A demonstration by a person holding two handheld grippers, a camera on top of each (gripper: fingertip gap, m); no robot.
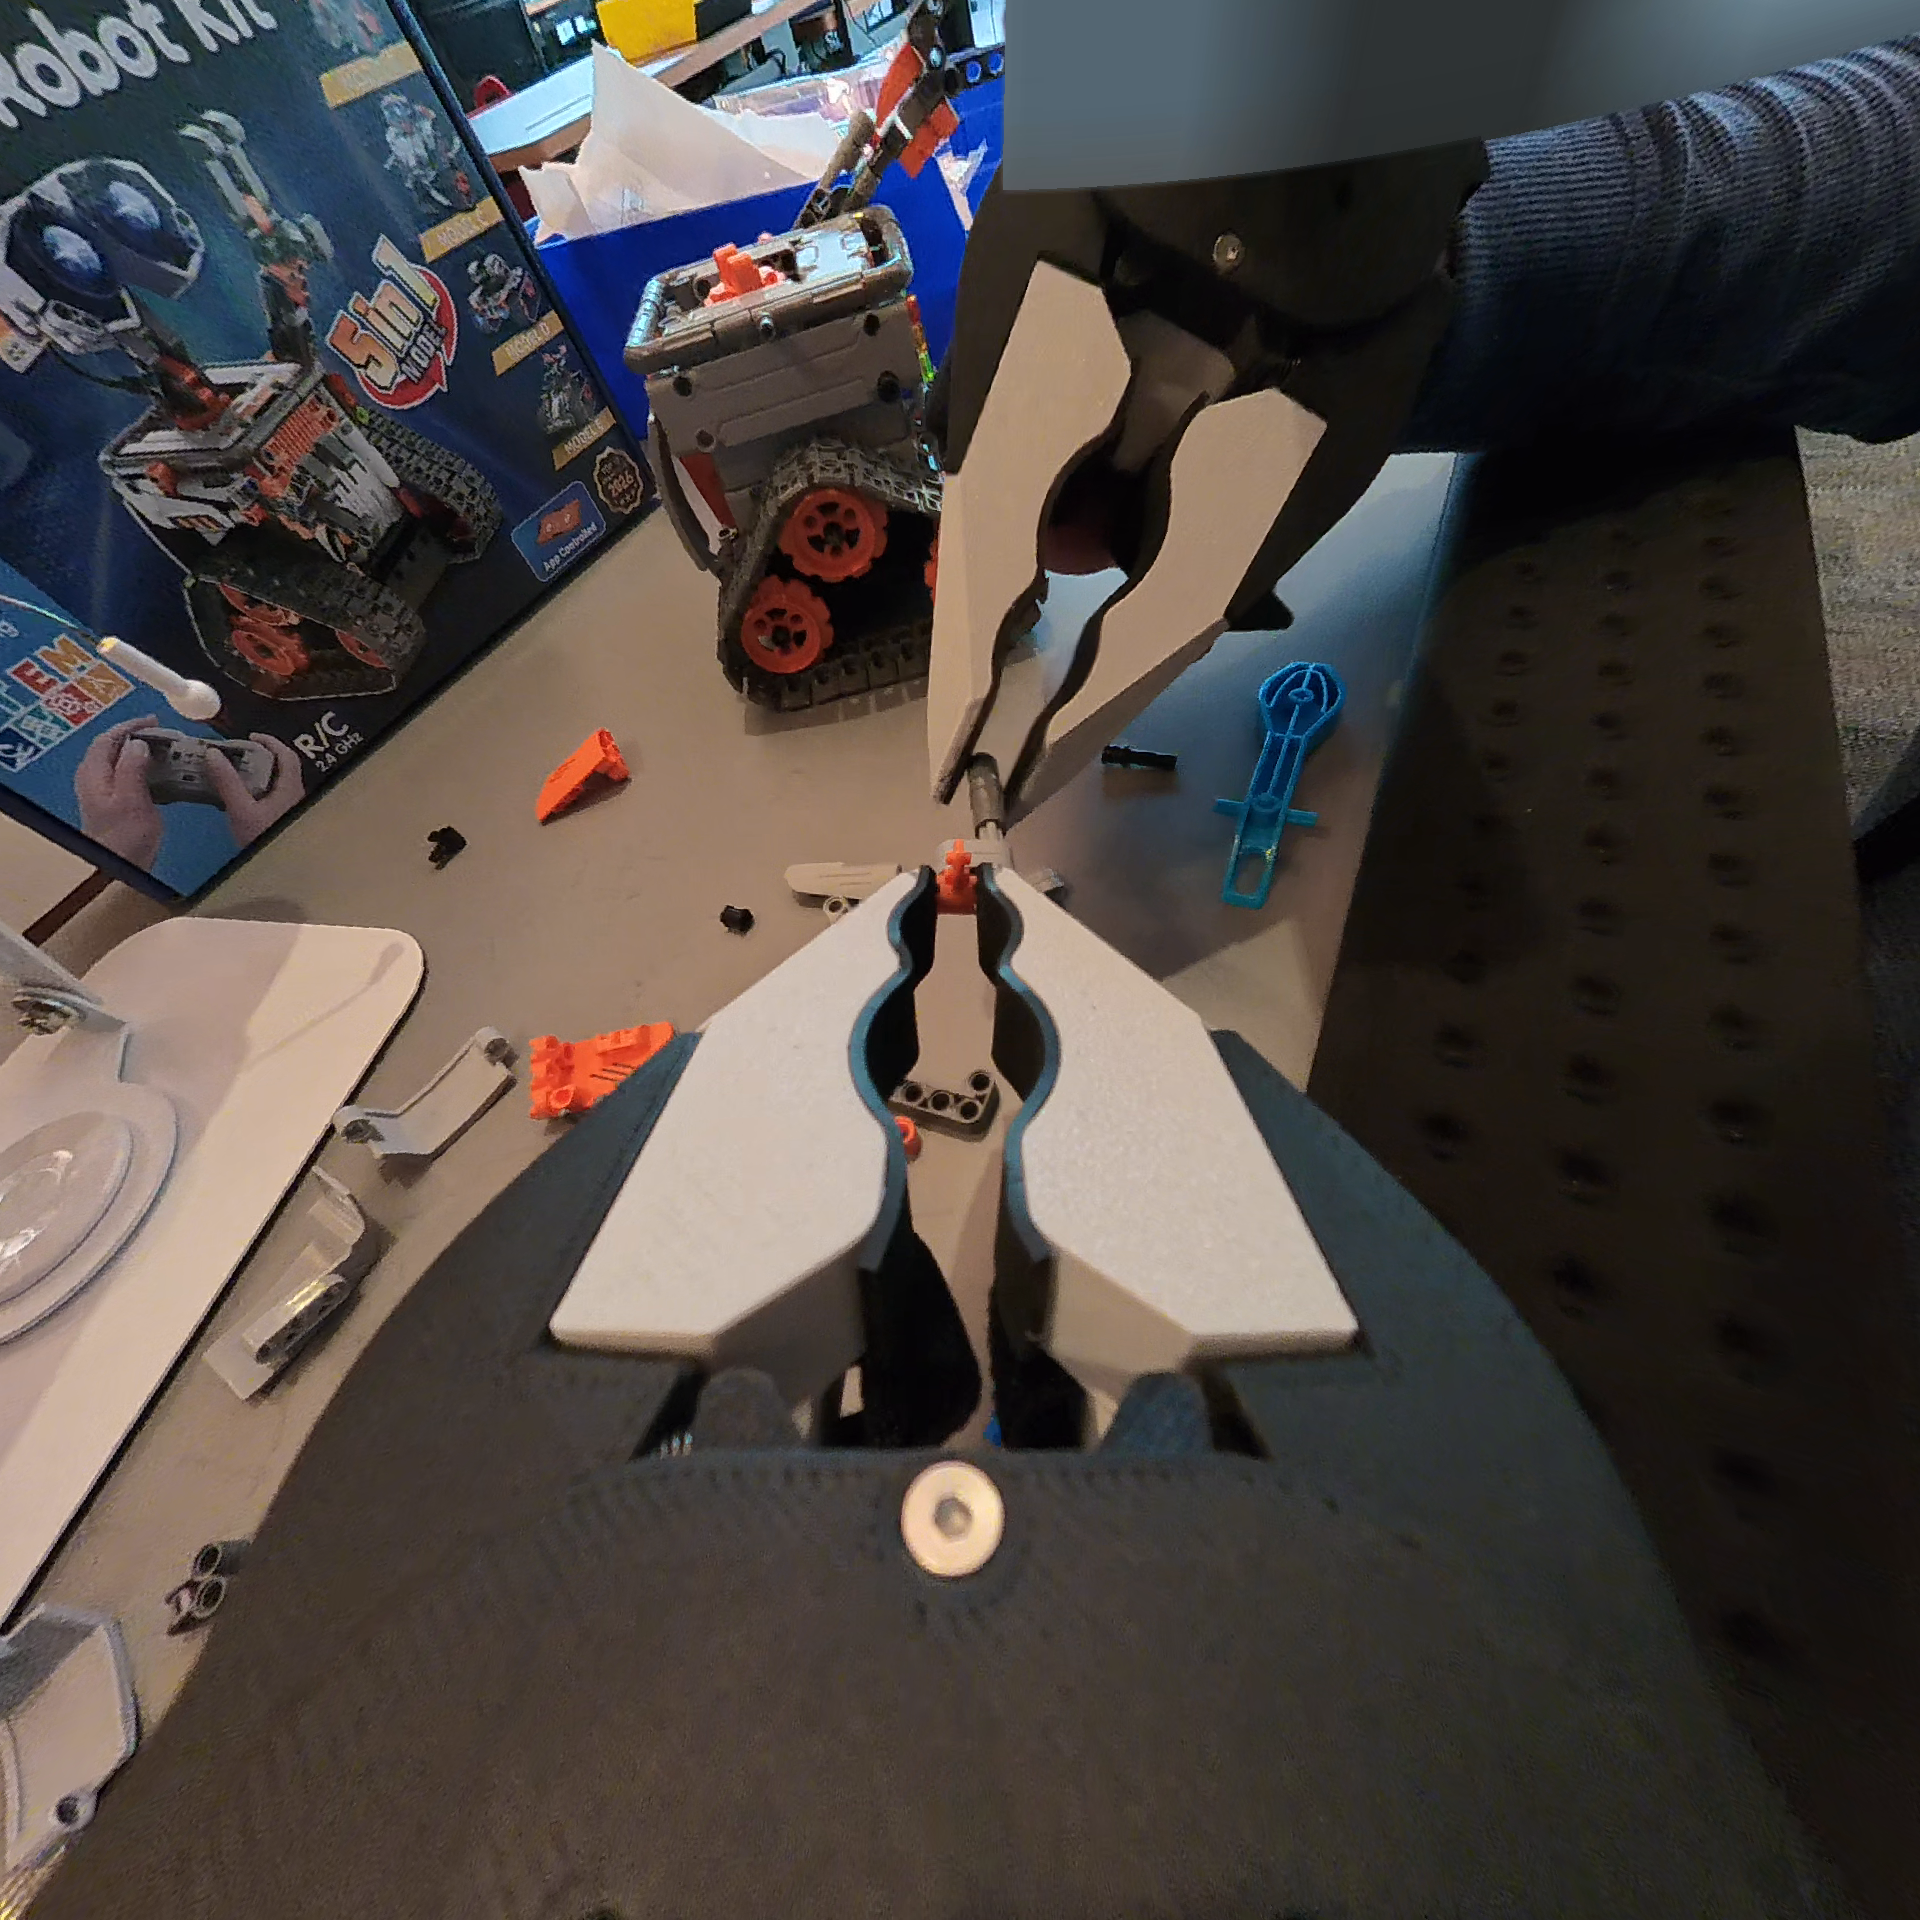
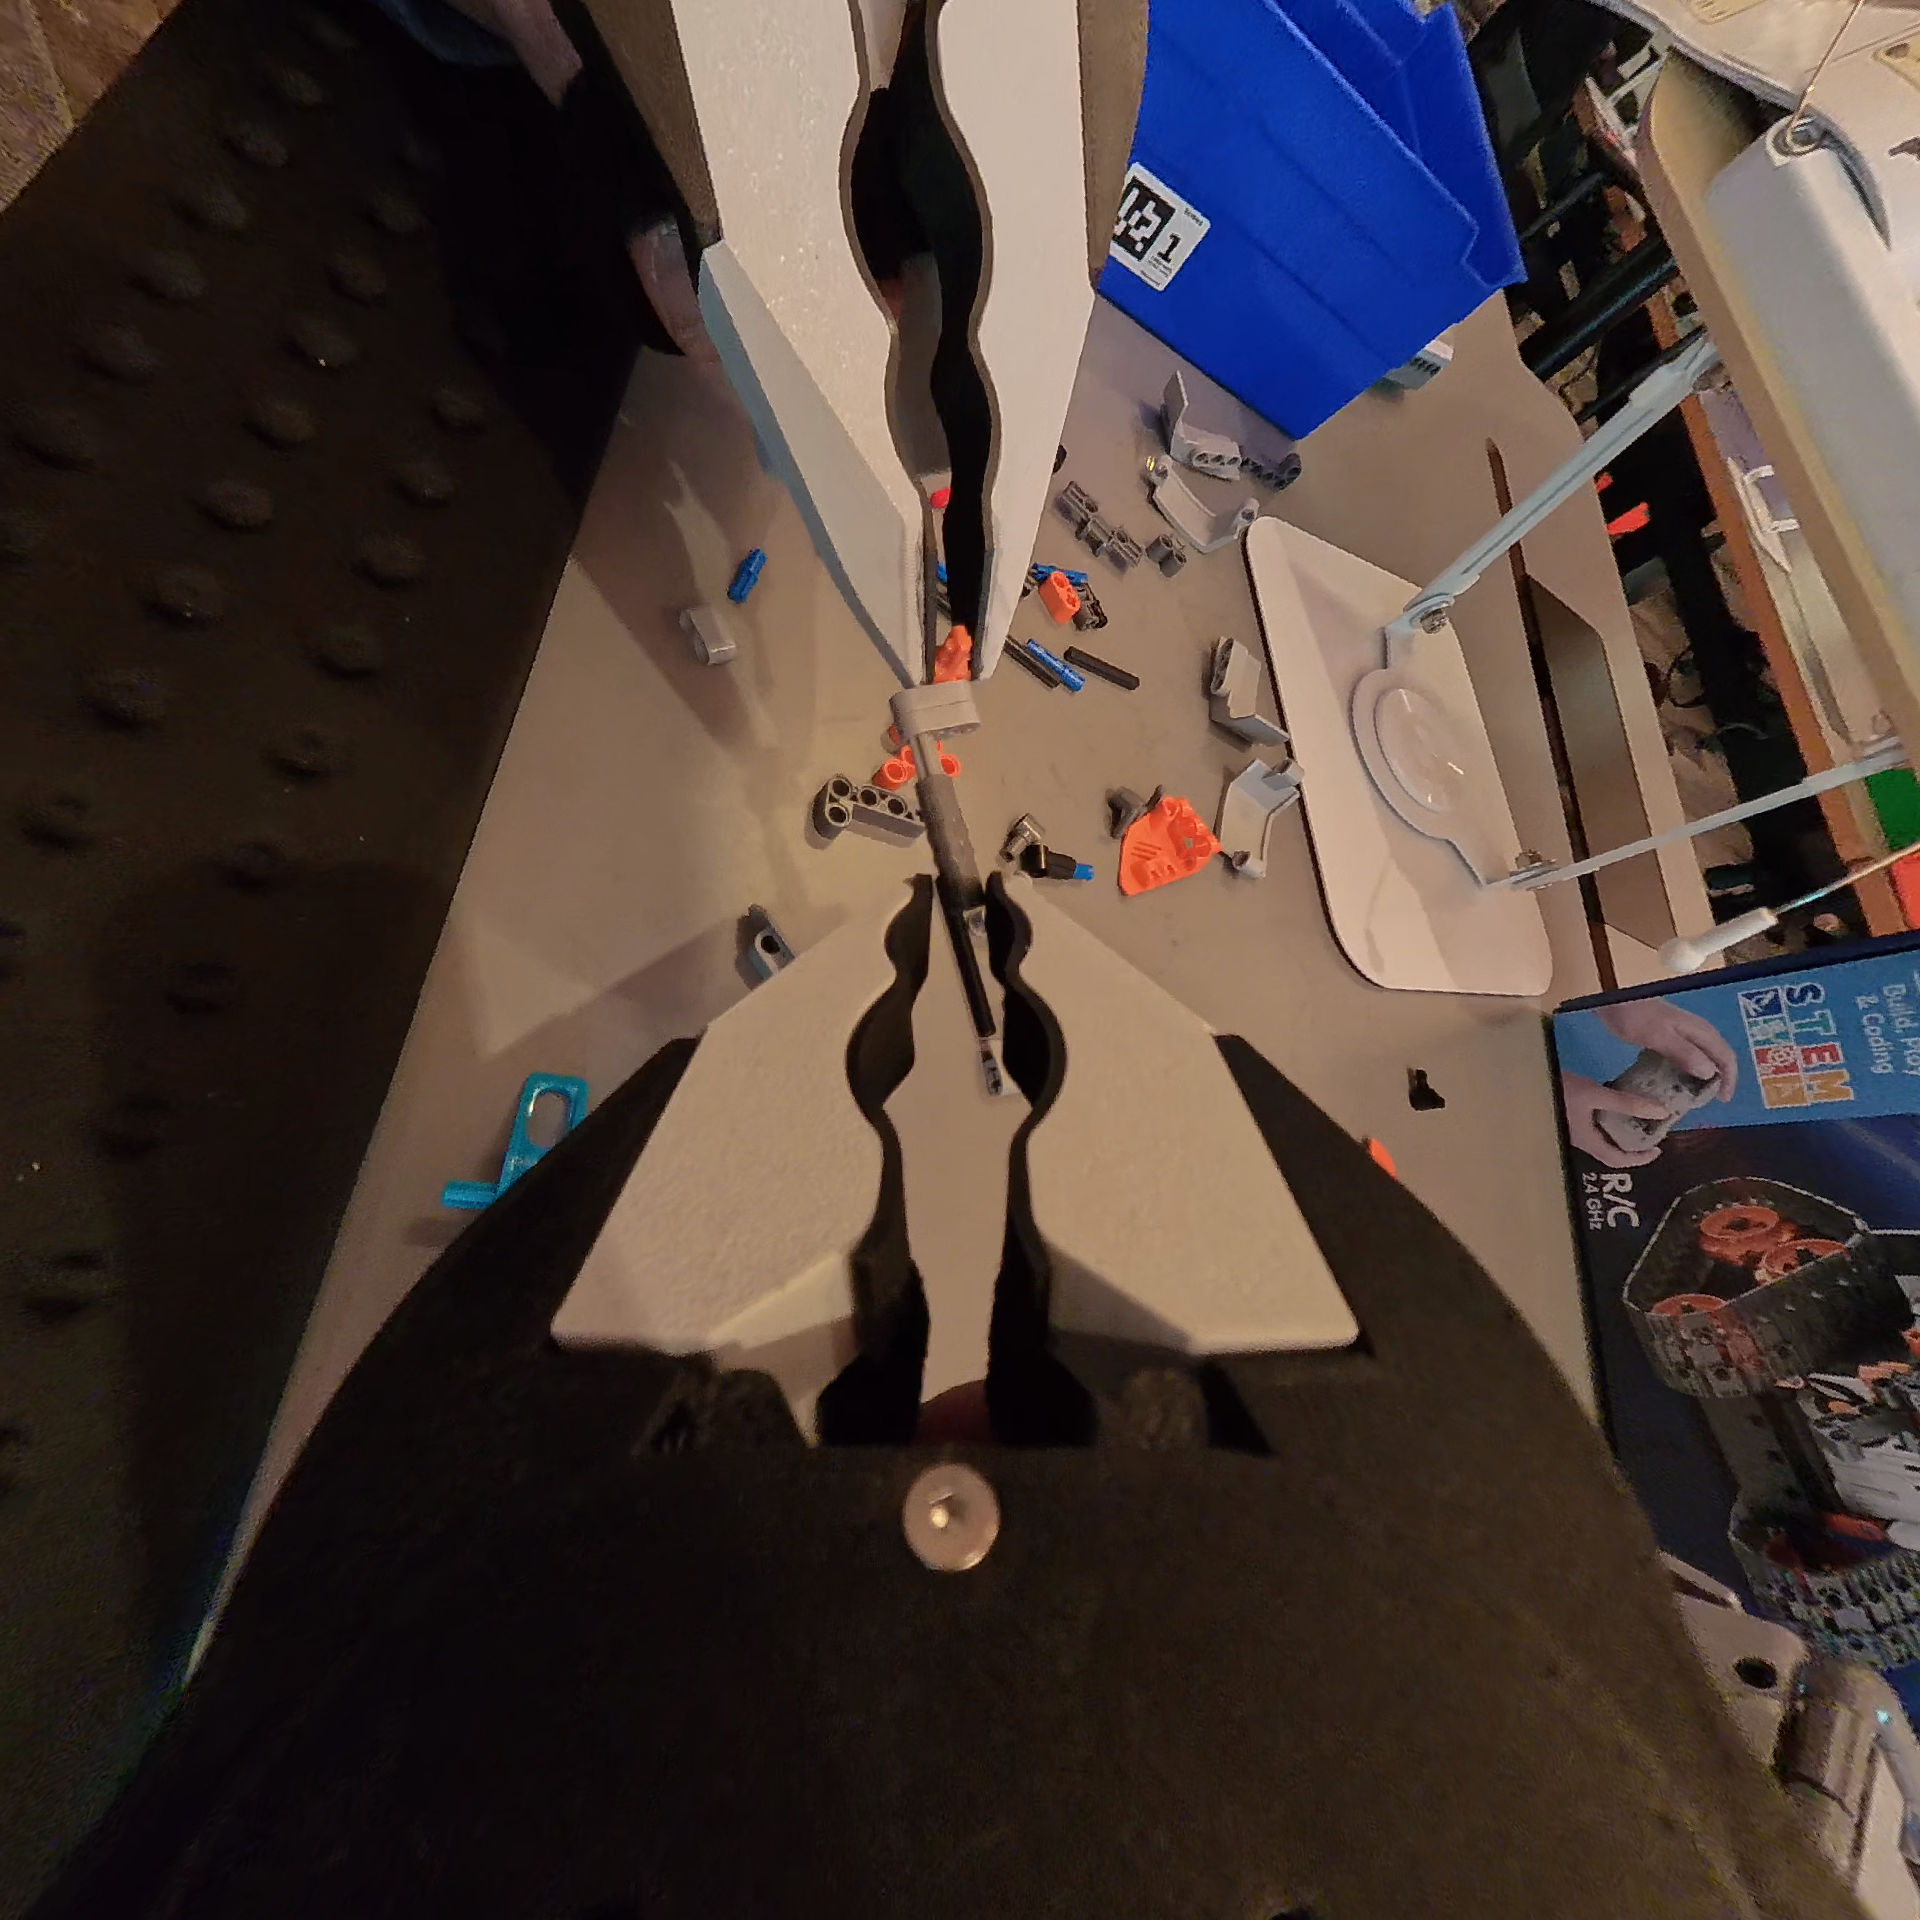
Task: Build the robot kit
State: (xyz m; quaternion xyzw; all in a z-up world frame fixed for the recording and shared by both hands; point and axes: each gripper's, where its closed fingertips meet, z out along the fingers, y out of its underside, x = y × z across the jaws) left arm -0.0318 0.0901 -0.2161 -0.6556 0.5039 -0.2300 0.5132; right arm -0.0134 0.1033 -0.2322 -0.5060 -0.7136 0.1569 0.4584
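Grey bench point(image 1: 644, 665) carries everything; going big to small. Blue kit box point(image 1: 260, 416) stands at the far left edge, w/ the half-built tracked robot point(image 1: 800, 457) upright beside it: tracks and orange wheels on, upper part looks unfinished, so build is partway, judging by the many loose pcs lying about. White board point(image 1: 208, 1091) w/ lens sits nearer left. Blue pry tool point(image 1: 1278, 769) lies flat to the right, apart from both tools. Left tool point(image 1: 956, 883) is clenched on a small orange connector point(image 1: 954, 881), level over the bench. Right tool point(image 2: 956, 899), tilted down toward it, is clenched on a grey-black axle rod point(image 2: 951, 821). Rod tip meets the light grey piece point(image 2: 935, 712) joined to the connector; seated or not, can't tell.
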